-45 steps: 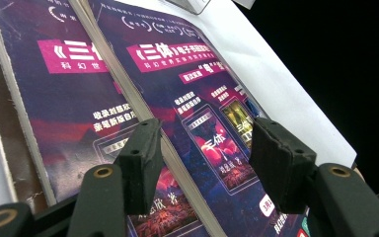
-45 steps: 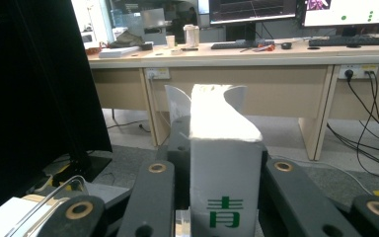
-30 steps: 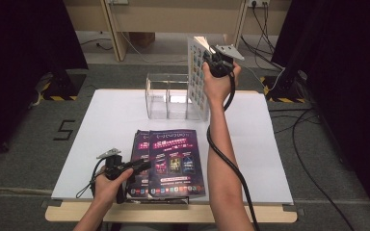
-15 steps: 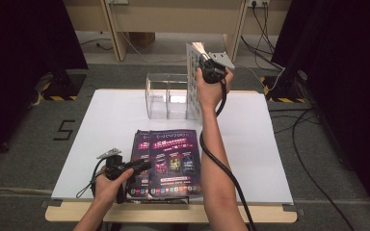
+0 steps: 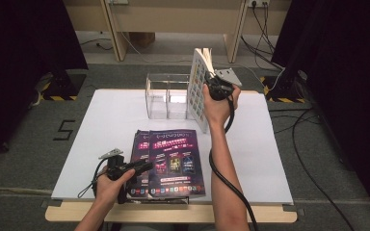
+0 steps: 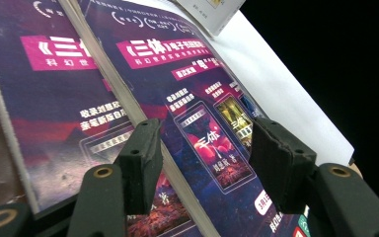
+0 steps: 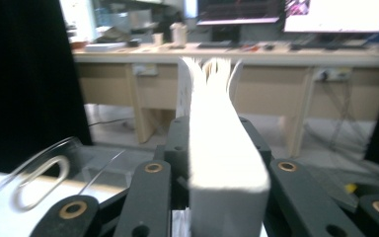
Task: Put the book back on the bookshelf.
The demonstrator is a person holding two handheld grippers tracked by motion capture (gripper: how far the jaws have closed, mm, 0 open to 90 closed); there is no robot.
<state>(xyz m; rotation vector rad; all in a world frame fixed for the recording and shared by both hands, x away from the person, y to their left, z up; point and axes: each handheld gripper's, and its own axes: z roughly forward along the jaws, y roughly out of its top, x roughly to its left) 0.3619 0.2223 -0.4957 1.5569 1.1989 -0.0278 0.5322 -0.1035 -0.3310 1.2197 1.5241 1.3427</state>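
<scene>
A thick white-paged book (image 5: pixel 198 91) stands upright in the air, tilted a little, just right of a clear acrylic holder (image 5: pixel 165 96). My right gripper (image 5: pixel 211 84) is shut on its edge. The right gripper view has the book's page block (image 7: pixel 223 153) clamped between the jaws, with its pages fanning at the far end. Two purple-covered books (image 5: pixel 173 161) lie overlapped near the table's front. My left gripper (image 5: pixel 142 167) is open at their lower left edge. In the left gripper view, that gripper (image 6: pixel 205 148) straddles the upper purple book's spine edge (image 6: pixel 197 98) without pinching it.
The white tabletop (image 5: pixel 106 122) has free room to the left and right of the books. The clear holder (image 7: pixel 44 168) has two compartments and stands at the back. Beyond the table are wooden desk legs (image 5: pixel 113 29) and cables on the floor (image 5: pixel 313 125).
My right gripper has brought the upright book down, closer to the table beside the holder. The left gripper has stayed at the purple books.
</scene>
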